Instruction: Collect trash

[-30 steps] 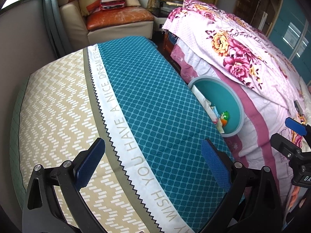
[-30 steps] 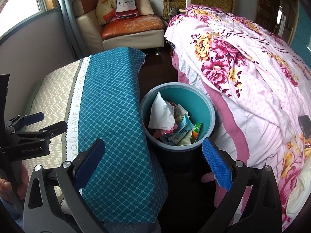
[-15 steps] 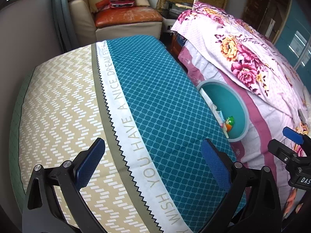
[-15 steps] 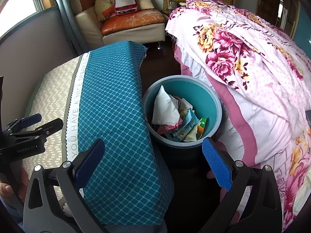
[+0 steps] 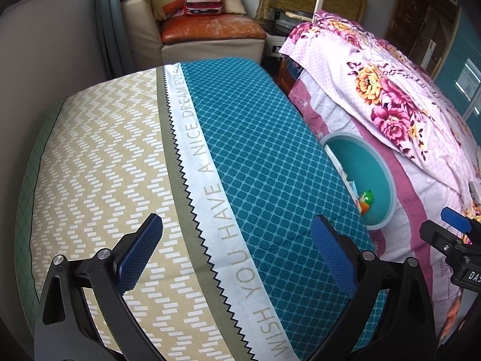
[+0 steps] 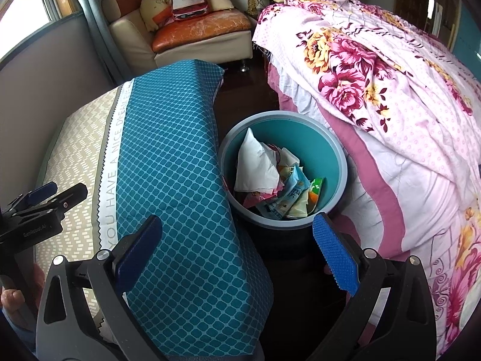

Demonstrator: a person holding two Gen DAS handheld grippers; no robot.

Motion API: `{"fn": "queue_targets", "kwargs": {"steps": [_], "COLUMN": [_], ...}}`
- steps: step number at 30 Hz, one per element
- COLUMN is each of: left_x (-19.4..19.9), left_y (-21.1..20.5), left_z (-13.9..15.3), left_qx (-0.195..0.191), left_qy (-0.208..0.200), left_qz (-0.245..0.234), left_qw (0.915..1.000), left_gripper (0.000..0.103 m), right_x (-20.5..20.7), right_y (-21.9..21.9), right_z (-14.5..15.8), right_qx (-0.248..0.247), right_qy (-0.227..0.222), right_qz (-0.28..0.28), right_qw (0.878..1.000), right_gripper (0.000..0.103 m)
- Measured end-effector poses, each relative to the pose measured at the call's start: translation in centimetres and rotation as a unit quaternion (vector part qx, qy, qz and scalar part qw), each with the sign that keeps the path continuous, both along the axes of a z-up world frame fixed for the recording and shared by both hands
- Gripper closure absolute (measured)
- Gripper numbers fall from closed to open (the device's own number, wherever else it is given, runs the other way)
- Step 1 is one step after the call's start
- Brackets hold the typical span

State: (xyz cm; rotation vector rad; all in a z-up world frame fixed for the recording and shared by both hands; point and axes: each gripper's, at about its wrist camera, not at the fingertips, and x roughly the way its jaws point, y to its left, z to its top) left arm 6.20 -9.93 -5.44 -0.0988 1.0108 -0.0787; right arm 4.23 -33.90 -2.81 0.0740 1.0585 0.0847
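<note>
A teal trash bin [image 6: 326, 150] is seen standing upright, its mouth facing up, wedged between a cloth-covered table [image 6: 180, 150] and a floral bed [image 6: 390, 105]. Wrappers and crumpled paper [image 6: 255, 162] are piled inside it. Both the left gripper [image 5: 237, 252] and right gripper [image 6: 237, 251] are held wide apart, empty, near the bin.

Floral quilt [image 6: 375, 69] — armchair [image 5: 192, 30] (orange-cushioned)

cloth-covered bench beside a floral bed

the bench [image 5: 150, 156] wore a beige-and-teal cloth [image 6: 168, 138]; a teal bin [image 6: 330, 150] of wrappers stood on the dark floor [image 6: 240, 90] between bench and bed [image 6: 390, 105].
</note>
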Motion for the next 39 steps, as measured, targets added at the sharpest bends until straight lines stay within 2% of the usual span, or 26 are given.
{"fn": "queue_targets", "kwargs": {"steps": [39], "left_x": [1.2], "left_y": [0.6], "left_z": [-1.8], "left_qx": [0.016], "left_qy": [0.016], "left_qz": [0.013], "left_qw": [0.9997], "left_gripper": [0.004], "right_x": [2.0], "right_y": [0.5], "right_z": [-1.9], "right_qx": [0.001], "right_qy": [0.026], "right_qz": [0.004], "right_qw": [1.0], "right_gripper": [0.007]}}
